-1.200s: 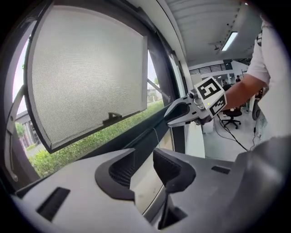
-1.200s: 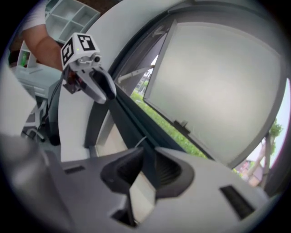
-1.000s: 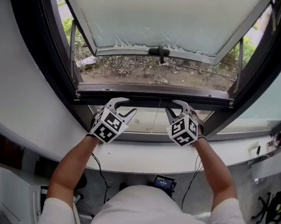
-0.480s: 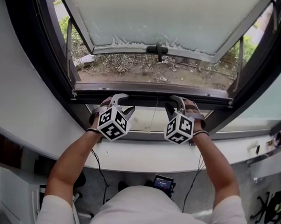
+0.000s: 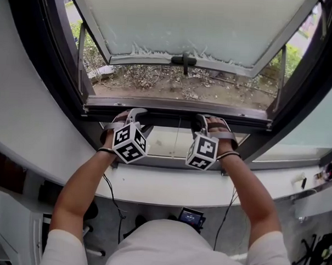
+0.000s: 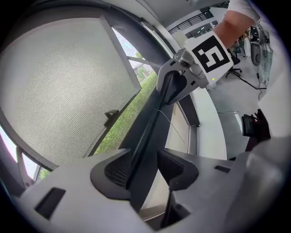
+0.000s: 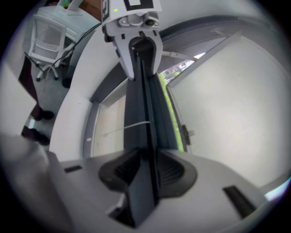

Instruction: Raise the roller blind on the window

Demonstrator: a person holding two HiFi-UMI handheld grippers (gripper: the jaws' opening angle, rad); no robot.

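a: left hand-held gripper [image 6: 144, 168]?
b: jaws just opened, wide, straddling the blind's bottom bar [image 5: 169, 117]; a gap shows beside one pad. the bar lies low across the window, above the sill.
a: handling?
b: dark, flat, smooth, stiff. probably light, maybe slippery. take it either side of the thin centre cord [image 5: 178, 136] and keep it level.
a: right hand-held gripper [image 7: 144, 170]?
b: just eased open, yet its ribbed pads lie on both faces of the bar.
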